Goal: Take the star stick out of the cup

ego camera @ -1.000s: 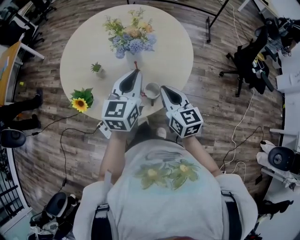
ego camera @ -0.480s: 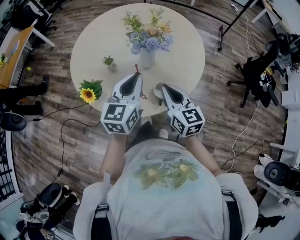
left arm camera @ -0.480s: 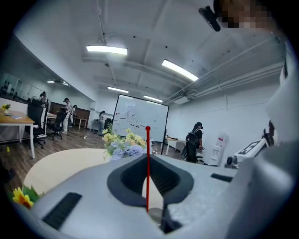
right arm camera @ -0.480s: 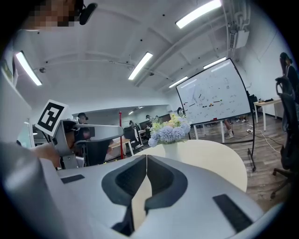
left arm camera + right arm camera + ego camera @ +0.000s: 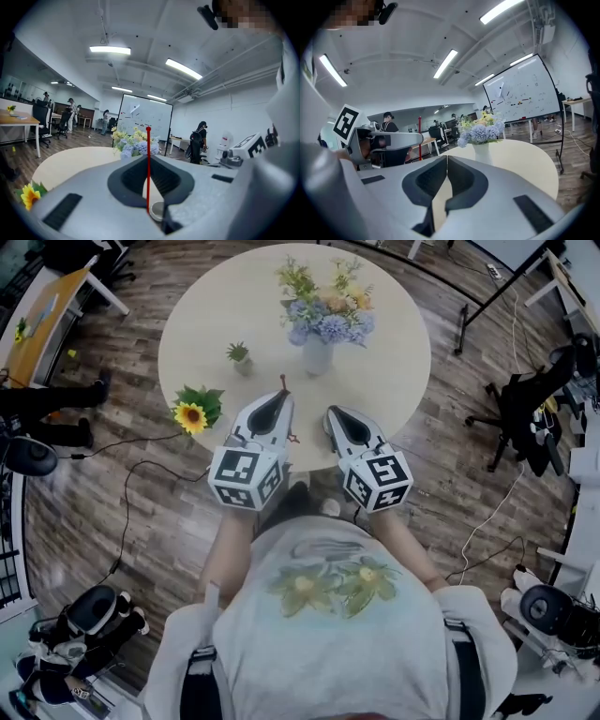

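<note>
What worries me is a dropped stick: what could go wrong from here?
1. The left gripper pinches the thin star stick at one narrow spot, with the stick upright. It might pivot or slip out.
2. The vase of flowers stands on the table just beyond the stick. A push forward could knock it.
3. The right gripper, shut and empty, sits close beside the left one. The two might bump and jar the stick.

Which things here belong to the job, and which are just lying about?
Job: thin red star stick, clamped in the shut left gripper; shut, empty right gripper.
Lying about: white vase of mixed flowers; small green potted plant; yellow sunflower; round beige table.
</note>
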Demonstrator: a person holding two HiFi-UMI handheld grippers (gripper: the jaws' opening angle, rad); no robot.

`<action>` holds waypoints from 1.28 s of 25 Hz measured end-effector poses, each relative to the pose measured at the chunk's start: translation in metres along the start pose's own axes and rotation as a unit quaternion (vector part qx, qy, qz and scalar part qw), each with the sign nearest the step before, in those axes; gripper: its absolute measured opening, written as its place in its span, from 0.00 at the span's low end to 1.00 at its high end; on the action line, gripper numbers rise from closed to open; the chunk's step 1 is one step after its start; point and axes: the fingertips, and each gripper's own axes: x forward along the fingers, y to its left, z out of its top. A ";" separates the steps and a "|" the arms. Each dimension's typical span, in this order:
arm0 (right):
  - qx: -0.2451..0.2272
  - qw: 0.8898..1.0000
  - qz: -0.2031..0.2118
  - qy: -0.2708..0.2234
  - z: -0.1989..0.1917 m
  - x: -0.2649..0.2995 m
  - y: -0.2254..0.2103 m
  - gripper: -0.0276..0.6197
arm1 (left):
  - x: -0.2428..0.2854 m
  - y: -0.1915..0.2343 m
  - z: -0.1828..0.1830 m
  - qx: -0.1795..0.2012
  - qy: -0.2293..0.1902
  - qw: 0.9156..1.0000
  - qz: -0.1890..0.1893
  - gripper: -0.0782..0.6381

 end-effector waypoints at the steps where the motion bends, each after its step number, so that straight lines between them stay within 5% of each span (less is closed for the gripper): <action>1: -0.001 1.000 0.003 0.001 0.000 0.002 0.002 0.07 | -0.001 0.001 -0.002 -0.001 0.002 1.000 0.001 0.13; 32: -0.021 0.999 0.018 0.034 -0.011 0.014 0.009 0.07 | 0.002 0.005 -0.063 -0.020 0.059 0.998 -0.005 0.13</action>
